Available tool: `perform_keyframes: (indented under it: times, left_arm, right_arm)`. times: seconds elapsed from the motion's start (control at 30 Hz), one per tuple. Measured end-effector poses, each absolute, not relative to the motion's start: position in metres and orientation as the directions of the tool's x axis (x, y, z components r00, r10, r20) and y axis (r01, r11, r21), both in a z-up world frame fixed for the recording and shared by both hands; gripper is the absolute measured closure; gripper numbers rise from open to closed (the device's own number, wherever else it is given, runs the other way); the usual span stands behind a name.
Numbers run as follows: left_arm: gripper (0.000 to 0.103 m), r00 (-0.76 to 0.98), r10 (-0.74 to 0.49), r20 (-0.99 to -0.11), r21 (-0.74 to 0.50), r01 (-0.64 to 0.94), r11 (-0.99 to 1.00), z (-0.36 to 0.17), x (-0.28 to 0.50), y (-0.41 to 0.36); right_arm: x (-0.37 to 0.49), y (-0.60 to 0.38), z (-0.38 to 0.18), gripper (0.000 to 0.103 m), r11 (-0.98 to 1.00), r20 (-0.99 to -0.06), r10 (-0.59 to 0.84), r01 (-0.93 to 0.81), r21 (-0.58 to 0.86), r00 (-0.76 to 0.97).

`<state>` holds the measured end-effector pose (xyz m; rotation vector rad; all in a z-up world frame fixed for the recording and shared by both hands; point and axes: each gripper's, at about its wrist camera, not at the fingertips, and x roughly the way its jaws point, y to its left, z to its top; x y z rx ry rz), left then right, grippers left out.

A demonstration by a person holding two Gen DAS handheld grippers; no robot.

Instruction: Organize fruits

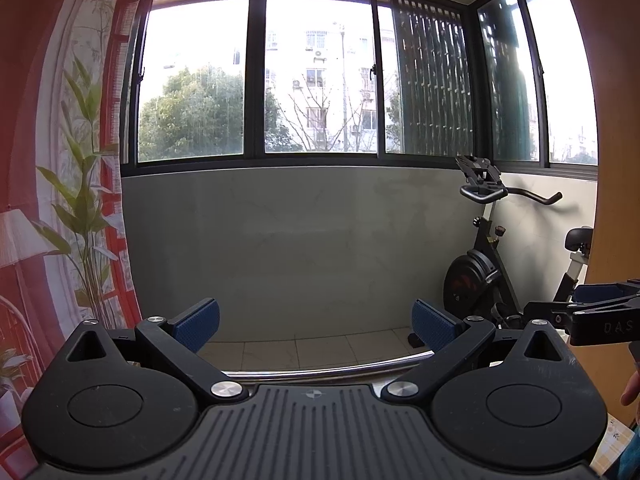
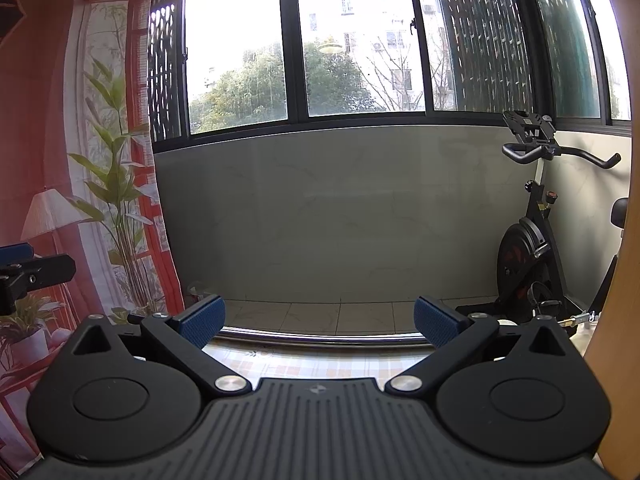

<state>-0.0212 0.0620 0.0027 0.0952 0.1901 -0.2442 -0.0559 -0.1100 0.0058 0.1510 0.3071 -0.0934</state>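
We hold both tools level and aimed out across the room at the window (image 1: 316, 76), so no fruit shows in either view and we cannot say where the fruit lies; presumably it sits lower down, under the edge of what the cameras take in. The left tool (image 1: 316, 326) has its blue pads spread wide with nothing between them, and the right tool (image 2: 318, 322) is likewise spread and empty. The step in hand looks to us like the very start: getting the fruit into sight. To do it well, we judge that we should tip both tools downward toward the worktop (image 2: 316, 356) before reaching for anything, keep the pads apart until a fruit sits squarely between them, and keep the two tools well apart so that they do not knock together. The right wrist view shows a strip of checked cloth on the worktop just behind a metal rail (image 2: 320, 338), with the other tool poking in at the left edge; the left wrist view shows hardly any of that cloth, only a corner at the lower right, but it does catch the right tool from the side and a fingertip (image 1: 632, 390) beside it. Both views take in the exercise bike (image 1: 484, 264) and the printed hanging (image 2: 80, 160) with its plant and lamp.
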Motion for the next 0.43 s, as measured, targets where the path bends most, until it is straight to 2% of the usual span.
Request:
perform_keyframes:
  times: [0.43]
  left_arm:
    - [0.000, 0.942, -0.264, -0.206, 0.048, 0.279, 0.959, -0.0025, -0.0189, 0.0650]
  right_arm:
    - [-0.0543, -0.1132, 0.0011, 0.000, 0.984, -0.323, -0.061, 0.112, 0.141, 0.945]
